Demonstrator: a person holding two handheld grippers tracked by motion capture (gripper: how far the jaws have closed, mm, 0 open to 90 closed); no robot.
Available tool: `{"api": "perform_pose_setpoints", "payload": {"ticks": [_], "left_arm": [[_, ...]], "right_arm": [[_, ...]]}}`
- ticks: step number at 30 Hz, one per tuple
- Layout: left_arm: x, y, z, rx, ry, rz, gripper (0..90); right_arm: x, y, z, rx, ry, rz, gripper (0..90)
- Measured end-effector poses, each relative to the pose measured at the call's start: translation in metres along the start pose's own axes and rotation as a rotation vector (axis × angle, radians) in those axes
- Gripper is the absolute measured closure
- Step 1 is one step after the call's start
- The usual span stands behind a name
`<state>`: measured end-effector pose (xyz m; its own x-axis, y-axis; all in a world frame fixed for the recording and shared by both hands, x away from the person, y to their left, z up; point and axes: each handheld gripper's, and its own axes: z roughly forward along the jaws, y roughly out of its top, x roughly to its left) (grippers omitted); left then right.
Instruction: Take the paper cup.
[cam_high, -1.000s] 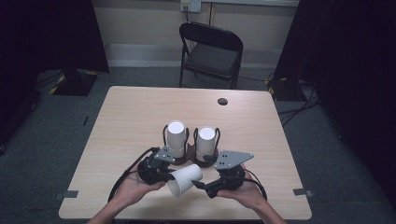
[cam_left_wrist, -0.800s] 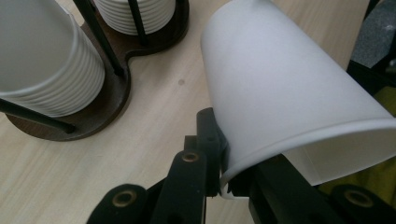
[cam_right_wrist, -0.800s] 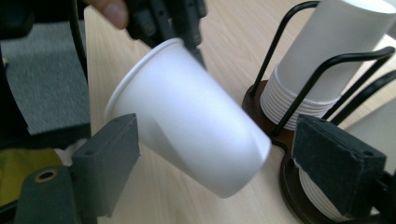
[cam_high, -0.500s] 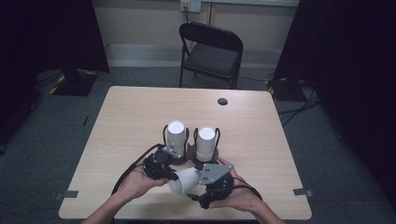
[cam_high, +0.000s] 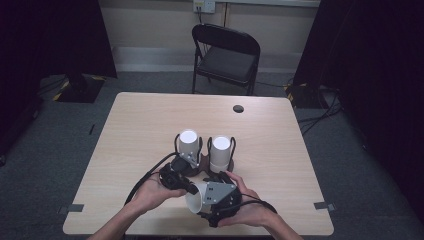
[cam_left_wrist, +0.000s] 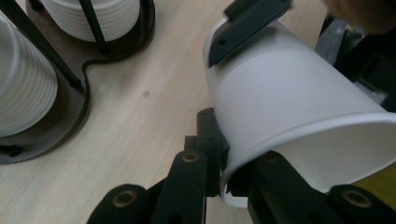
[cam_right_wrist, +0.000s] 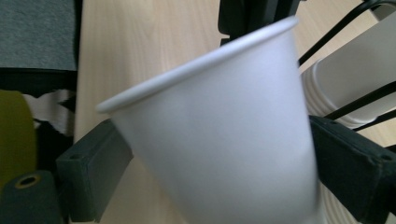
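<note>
Two grippers meet on one white paper cup (cam_high: 196, 199) above the near edge of the wooden table (cam_high: 280, 145). Left gripper (cam_left_wrist: 223, 172) pinches the cup's rim, jaws tight; right gripper (cam_right_wrist: 210, 177), its jaws having just been opening, straddles the cup's body at full width. Behind, two cup stacks (cam_high: 189, 143) stand in a wire holder (cam_high: 204, 169).

1. The paper cup (cam_left_wrist: 299, 93) is plain white.
2. The stacked cups (cam_high: 189, 144) are white with ribbed walls.
3. The desk (cam_high: 140, 125) is pale wood grain.
4. The cup holder (cam_left_wrist: 70, 112) is dark brown.
5. The chair (cam_high: 225, 55) is black.
</note>
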<state>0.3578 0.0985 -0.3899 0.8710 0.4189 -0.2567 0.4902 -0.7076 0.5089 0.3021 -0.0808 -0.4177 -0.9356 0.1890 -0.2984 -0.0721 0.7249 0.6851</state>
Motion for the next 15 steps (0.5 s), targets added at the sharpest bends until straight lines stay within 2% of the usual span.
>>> {"api": "perform_pose_setpoints", "payload": {"ticks": [6,9,13,15], "left_arm": [[0.0034,-0.0015,-0.0004,-0.019,-0.028,-0.032,87.1],[0.0030,-0.0003,0.0001,-0.026,-0.034,-0.030,87.1],[0.0037,0.0008,-0.0017,-0.047,-0.044,-0.048,87.1],[0.0050,0.0016,-0.0031,-0.049,-0.049,-0.044,87.1]], "right_arm": [[-0.0003,0.0013,0.0024,0.010,-0.004,-0.008,13.6],[-0.0002,0.0011,0.0041,0.009,-0.002,-0.017,15.3],[-0.0011,0.0018,0.0011,-0.012,-0.012,-0.009,15.7],[-0.0009,0.0030,0.0001,-0.028,-0.030,-0.014,15.8]]}}
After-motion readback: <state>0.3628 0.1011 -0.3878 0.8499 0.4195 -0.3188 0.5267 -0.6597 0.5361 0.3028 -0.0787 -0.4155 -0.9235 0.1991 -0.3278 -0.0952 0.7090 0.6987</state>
